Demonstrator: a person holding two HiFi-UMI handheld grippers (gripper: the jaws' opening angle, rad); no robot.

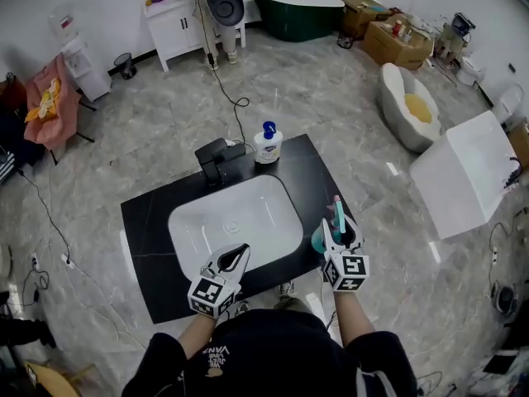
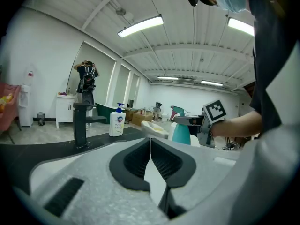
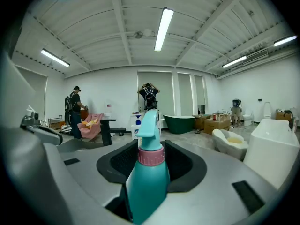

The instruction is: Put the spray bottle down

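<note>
A teal spray bottle (image 3: 147, 182) with a pink collar stands upright between the pads of my right gripper (image 3: 151, 150), which is shut on its body. In the head view the spray bottle (image 1: 321, 240) hangs over the right edge of the black counter (image 1: 149, 222), in my right gripper (image 1: 340, 231). My left gripper (image 1: 235, 257) is over the near rim of the white sink basin (image 1: 198, 222). In the left gripper view my left gripper (image 2: 150, 146) is shut, pads together with nothing between them. That view also shows the spray bottle (image 2: 181, 132) off to the right.
A black faucet (image 1: 216, 157) and a white soap dispenser (image 1: 267, 145) stand at the counter's far edge. A white tub (image 1: 467, 172) sits on the floor to the right. A cable (image 1: 227, 89) trails behind the counter. A person stands far left (image 3: 74, 110).
</note>
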